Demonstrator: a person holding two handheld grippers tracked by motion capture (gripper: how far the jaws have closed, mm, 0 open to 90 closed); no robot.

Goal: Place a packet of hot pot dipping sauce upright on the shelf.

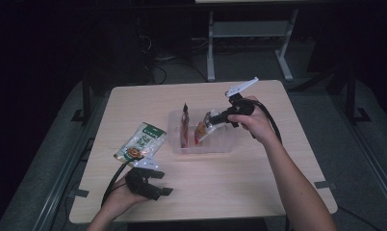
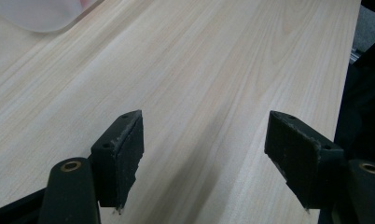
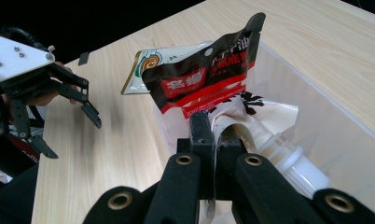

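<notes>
Spouted pouch (image 3: 251, 126), white with a ribbed plastic cap, sits pinched at its top edge between the pressed-together jaws of the right claw (image 3: 217, 140), held just inside the clear plastic bin (image 1: 220, 144) near the middle of the desk (image 1: 230, 192). Beside it in the bin, a dark red-and-black packet (image 3: 199, 79) stands upright on edge. Left of the bin, flat on the desk, lies a green-and-white snack bag (image 1: 141, 142). Nearer the person than the bin, at the desk's front left, the left claw (image 1: 155, 185) rests low with jaws spread wide, nothing between them but bare wood.
</notes>
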